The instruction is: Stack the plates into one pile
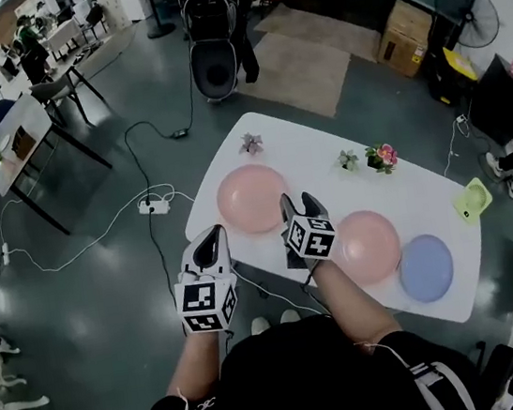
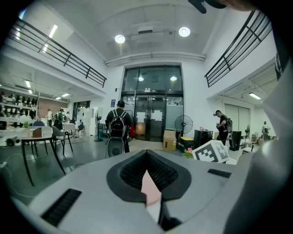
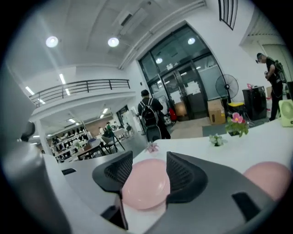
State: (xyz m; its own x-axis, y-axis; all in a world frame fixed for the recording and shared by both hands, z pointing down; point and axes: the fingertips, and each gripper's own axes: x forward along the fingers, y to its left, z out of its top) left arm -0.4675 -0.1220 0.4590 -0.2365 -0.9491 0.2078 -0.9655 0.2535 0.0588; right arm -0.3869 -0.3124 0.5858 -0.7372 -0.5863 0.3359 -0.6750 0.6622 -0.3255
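Three plates lie on the white table: a pink plate at the left, a second pink plate nearer the middle, and a blue plate at the right. My right gripper hovers by the left pink plate's right edge, jaws open and empty. In the right gripper view that plate shows beyond the gap of the right gripper, and the second pink plate lies to the right. My left gripper sits off the table's near-left corner, jaws shut and empty. A pink sliver shows past the left gripper.
Small flower pots stand along the table's far side, and a green object sits at its right end. Cables run over the floor at the left. A person with a backpack stands farther back.
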